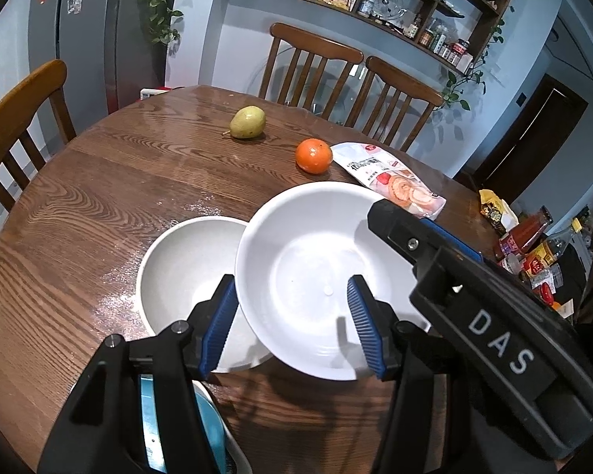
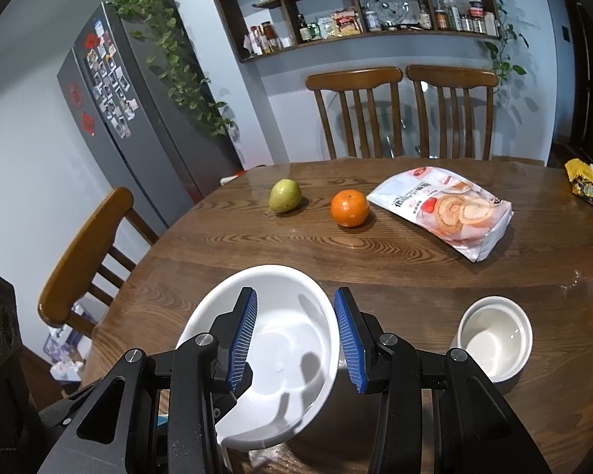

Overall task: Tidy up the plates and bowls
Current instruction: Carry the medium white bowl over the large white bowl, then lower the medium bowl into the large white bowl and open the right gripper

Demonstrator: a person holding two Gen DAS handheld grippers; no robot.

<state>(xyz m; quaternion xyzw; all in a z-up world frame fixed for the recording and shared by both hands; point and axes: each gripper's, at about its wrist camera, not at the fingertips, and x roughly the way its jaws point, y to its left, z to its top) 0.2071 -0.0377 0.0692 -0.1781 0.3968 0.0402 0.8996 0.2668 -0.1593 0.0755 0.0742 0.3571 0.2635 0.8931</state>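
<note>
Upper bowl (image 1: 304, 268), white, is tilted and raised off the round wooden table (image 1: 99, 197), with its left edge overlapping the lower bowl (image 1: 186, 264), a second white bowl that sits flat on the table. The right gripper (image 2: 294, 292) straddles the upper bowl's right rim, one blue pad inside and one against the outer wall. Its jaws are narrowly set and grip the wall. The left gripper (image 1: 290, 282) straddles the near-left rim. Its jaws stand moderately apart, with a clear gap to the inner pad, and hold nothing. A small white cup (image 2: 494, 339) stands to the right of the bowls. A pear (image 1: 248, 122), an orange (image 1: 313, 155) and a snack bag (image 1: 379, 173) lie farther back on the table.
</note>
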